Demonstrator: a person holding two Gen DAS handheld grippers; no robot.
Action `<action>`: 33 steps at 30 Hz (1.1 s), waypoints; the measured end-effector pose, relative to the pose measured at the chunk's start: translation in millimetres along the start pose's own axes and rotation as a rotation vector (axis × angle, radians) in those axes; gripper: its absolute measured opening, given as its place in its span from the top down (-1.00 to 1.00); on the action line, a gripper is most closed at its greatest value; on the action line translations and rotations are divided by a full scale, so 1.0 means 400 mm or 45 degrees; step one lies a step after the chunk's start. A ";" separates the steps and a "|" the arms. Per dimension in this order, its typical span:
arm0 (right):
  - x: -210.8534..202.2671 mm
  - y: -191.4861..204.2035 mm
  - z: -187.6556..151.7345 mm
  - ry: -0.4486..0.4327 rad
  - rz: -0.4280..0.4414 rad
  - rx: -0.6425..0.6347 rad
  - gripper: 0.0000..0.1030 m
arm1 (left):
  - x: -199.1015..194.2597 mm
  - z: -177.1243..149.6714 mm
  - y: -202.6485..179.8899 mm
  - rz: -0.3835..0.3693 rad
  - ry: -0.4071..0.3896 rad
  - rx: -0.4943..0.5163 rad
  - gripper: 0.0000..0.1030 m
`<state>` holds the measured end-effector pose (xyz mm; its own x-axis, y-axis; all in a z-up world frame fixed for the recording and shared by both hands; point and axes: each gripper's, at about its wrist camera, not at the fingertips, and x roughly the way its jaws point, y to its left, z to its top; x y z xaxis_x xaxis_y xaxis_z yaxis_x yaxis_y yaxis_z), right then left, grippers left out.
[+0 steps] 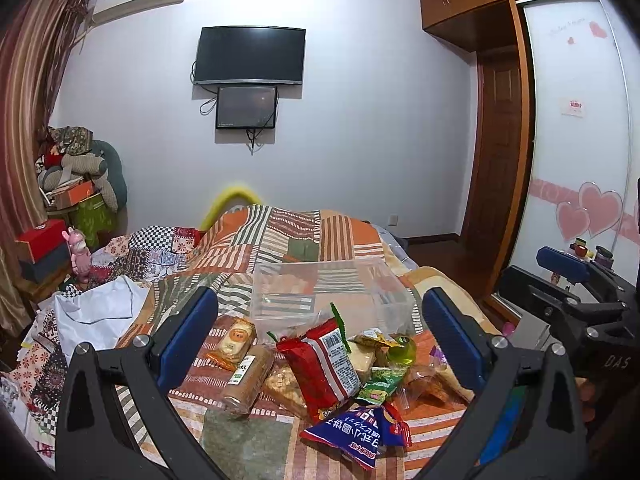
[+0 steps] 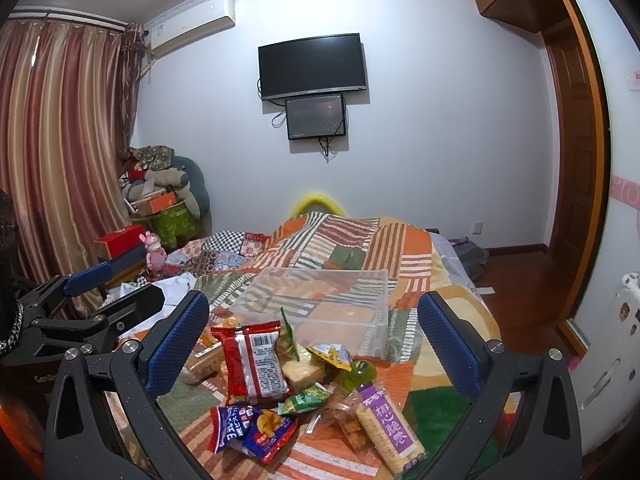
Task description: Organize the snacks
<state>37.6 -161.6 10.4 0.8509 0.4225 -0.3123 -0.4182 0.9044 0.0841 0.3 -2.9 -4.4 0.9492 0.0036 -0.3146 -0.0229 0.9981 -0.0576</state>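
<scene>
The snack pile (image 2: 280, 384) is heaped on the bed (image 2: 360, 248), directly ahead of and below both grippers, w/ the clear plastic bin (image 2: 320, 300) just beyond it — empty as far as can be seen, so sorting is judged not yet begun. Jaws of the left gripper (image 1: 320, 344) are held wide apart w/ nothing between; same for the right gripper (image 2: 314, 344). The relation that matters: the red packet (image 2: 254, 364) lies propped on the heap, near centre in both wrist views, long axis running roughly fore-aft, i.e. along the line of the jaws, so it could be pinched across its narrow width w/o turning the wrist. It is framed slightly left of centre in the right view and about centre in the left view — the left gripper is judged marginally better lined up, though neither is clearly nearer. The purple-label roll (image 2: 390, 432) lies nearer the right side, axis slanted; the tan roll (image 1: 248, 380) sits toward the left, axis also mostly fore-aft. The blue bag (image 1: 360, 436) is nearest the cameras.
</scene>
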 end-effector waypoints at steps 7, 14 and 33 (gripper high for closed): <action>0.000 0.000 0.000 -0.001 0.000 0.001 -1.00 | 0.002 0.002 -0.004 -0.002 0.001 0.004 -1.00; 0.000 0.000 -0.001 -0.001 0.000 0.002 -1.00 | 0.001 0.003 -0.005 -0.005 0.002 0.002 -1.00; -0.001 0.001 -0.003 -0.001 0.001 0.005 -1.00 | -0.002 0.003 -0.002 -0.008 0.004 0.000 -1.00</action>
<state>36.7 -161.5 9.2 0.8509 0.4231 -0.3113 -0.4174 0.9044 0.0883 -0.1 -3.6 -2.9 0.9484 -0.0027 -0.3170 -0.0172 0.9981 -0.0598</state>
